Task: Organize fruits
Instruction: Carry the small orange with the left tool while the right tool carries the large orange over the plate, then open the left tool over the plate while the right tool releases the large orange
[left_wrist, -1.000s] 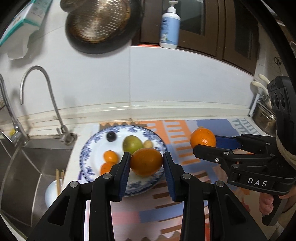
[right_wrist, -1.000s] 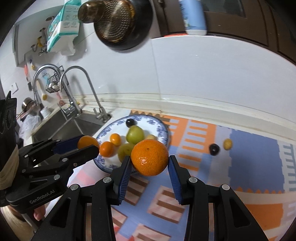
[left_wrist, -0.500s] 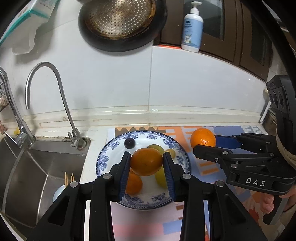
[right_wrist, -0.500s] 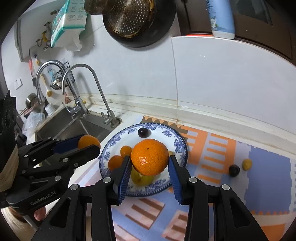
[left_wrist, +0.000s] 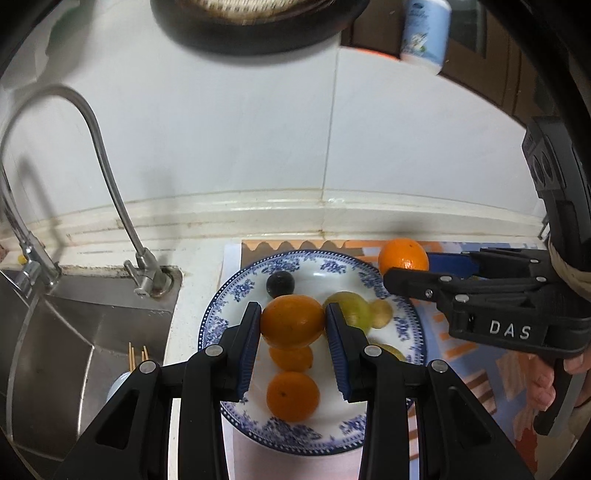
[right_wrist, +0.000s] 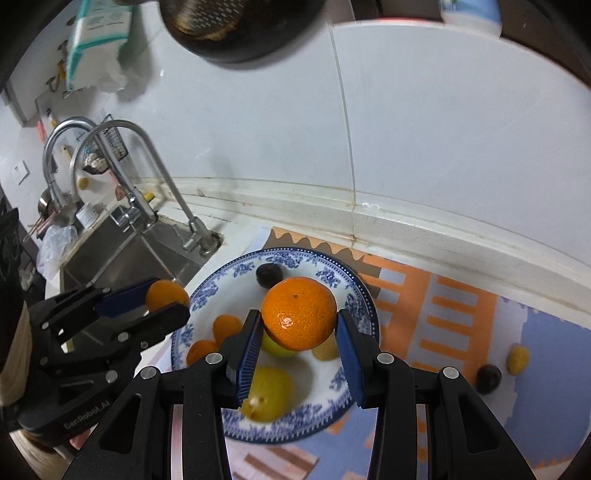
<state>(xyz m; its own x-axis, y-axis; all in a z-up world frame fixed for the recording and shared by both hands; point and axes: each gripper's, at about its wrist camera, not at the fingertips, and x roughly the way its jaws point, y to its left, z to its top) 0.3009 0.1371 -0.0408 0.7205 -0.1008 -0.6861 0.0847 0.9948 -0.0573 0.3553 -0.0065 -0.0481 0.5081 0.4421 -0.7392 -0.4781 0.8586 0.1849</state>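
Beside sink (left_wrist: 85, 332), on mat (right_wrist: 461, 325): one plate (left_wrist: 229, 306) bearing seven fruits. Above it, left gripper (left_wrist: 293, 325) clamped on one orange (left_wrist: 291, 321), right gripper (right_wrist: 300, 328) clamped on another (right_wrist: 299, 317). Two fruits on mat.

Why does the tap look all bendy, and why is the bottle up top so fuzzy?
Left wrist view: the fisheye lens curves the tap near the edge, and the bottle is smeared by motion blur. Right wrist view: the held orange stays sharp, with a small glare spot.

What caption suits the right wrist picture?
Right claw holds an orange above the blue-patterned plate of fruit.
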